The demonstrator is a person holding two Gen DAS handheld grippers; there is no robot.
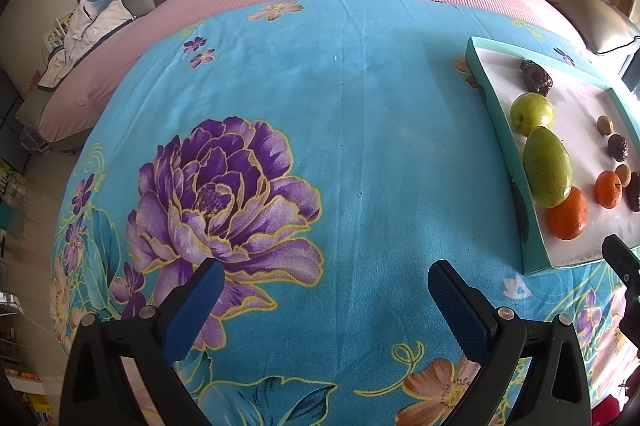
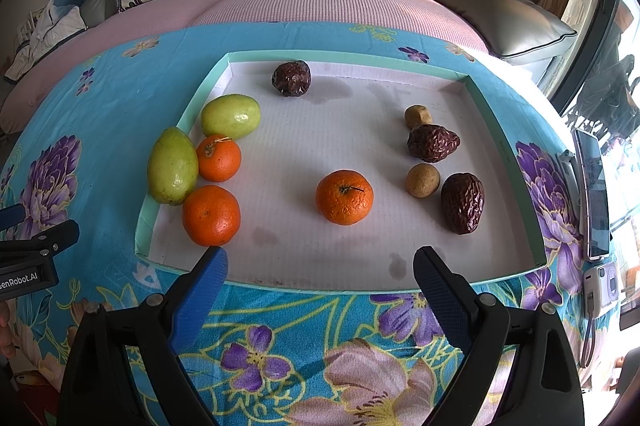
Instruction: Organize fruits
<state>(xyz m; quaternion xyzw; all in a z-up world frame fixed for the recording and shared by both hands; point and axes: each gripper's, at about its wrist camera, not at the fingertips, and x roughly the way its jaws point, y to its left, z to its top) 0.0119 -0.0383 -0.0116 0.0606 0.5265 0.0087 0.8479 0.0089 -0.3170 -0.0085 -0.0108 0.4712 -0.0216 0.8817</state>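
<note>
Left gripper (image 1: 326, 282): blue-padded jaws spread wide, nothing between them, hovering over the blue floral cloth (image 1: 360, 130) well left of the tray. Right gripper (image 2: 320, 268): jaws equally wide, empty, poised at the near edge of the tray (image 2: 146, 226).

Tray is shallow, teal-walled, white-floored, lying on the cloth on the right part of the table. Contents, left to right in the right wrist view:
- Green mango (image 2: 173, 166) leaning on the left wall.
- Second green fruit (image 2: 231, 117), farther back, just beside the mango.
- Two oranges in the same cluster: one with a stem (image 2: 219, 160) touching both green fruits, one nearer (image 2: 211, 215) touching the mango's near end.
- Dark wrinkled fruit (image 2: 291, 78) alone near the far wall.
- Third orange (image 2: 344, 197) by itself in the middle.
- Right group: small tan fruit (image 2: 417, 116) touching a dark wrinkled fruit (image 2: 433, 143) just in front of it; nearer, another small tan fruit (image 2: 423, 180) just beside a larger dark wrinkled fruit (image 2: 462, 203).

Faint stains on the tray floor. A phone (image 2: 594, 194) and a small white camera (image 2: 600, 284) lie on the cloth right of the tray. Grey sofa (image 2: 500, 6) with cushions beyond.
</note>
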